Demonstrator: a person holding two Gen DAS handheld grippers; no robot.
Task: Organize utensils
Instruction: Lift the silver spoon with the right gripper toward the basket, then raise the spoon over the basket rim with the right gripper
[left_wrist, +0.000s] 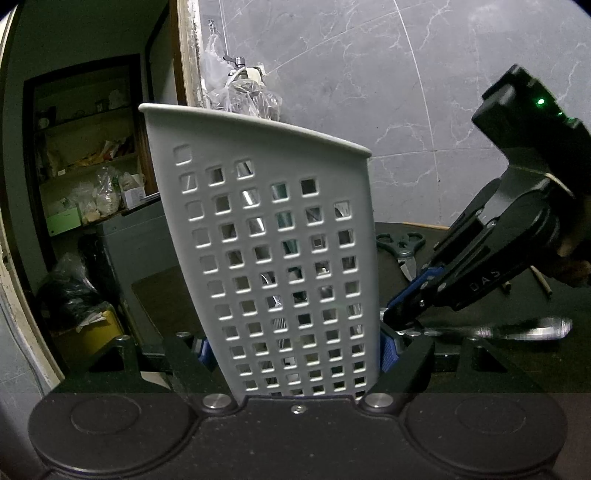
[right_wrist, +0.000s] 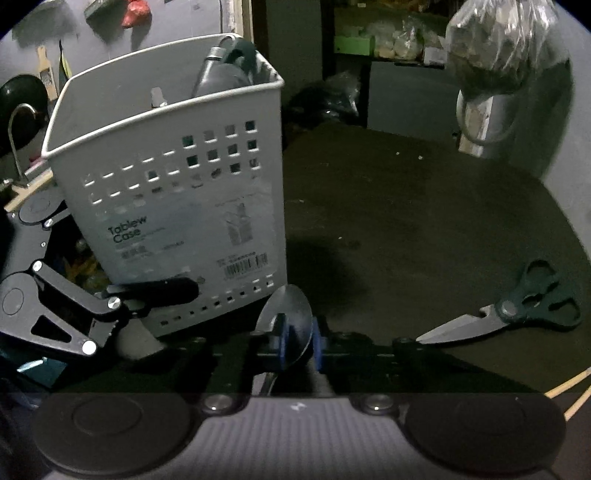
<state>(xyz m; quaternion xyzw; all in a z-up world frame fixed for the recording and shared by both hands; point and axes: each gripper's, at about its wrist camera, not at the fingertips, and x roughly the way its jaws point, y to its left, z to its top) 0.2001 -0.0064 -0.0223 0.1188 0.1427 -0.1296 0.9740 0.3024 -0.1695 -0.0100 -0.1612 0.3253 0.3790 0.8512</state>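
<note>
Left wrist view: left gripper (left_wrist: 295, 350) clamped on pale grey perforated plastic utensil caddy (left_wrist: 273, 236), upright on dark bench (left_wrist: 480, 350). Right wrist view: right gripper (right_wrist: 298, 341) pinching shiny metal spoon (right_wrist: 286, 325) at the bowl, just beside the caddy's base. Step in hand: pickup (black-handled scissors (right_wrist: 517, 314) untouched). Next, probably: lift, tilt handle-down, drop inside caddy.

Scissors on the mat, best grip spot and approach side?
Grip the scissors at the pivot, where blades meet handles, coming from above with fingers across their width. They lie flat on the dark mat, blades closed and pointing left in the right wrist view, so the looped handles and the tip offer poorer purchase.
</note>
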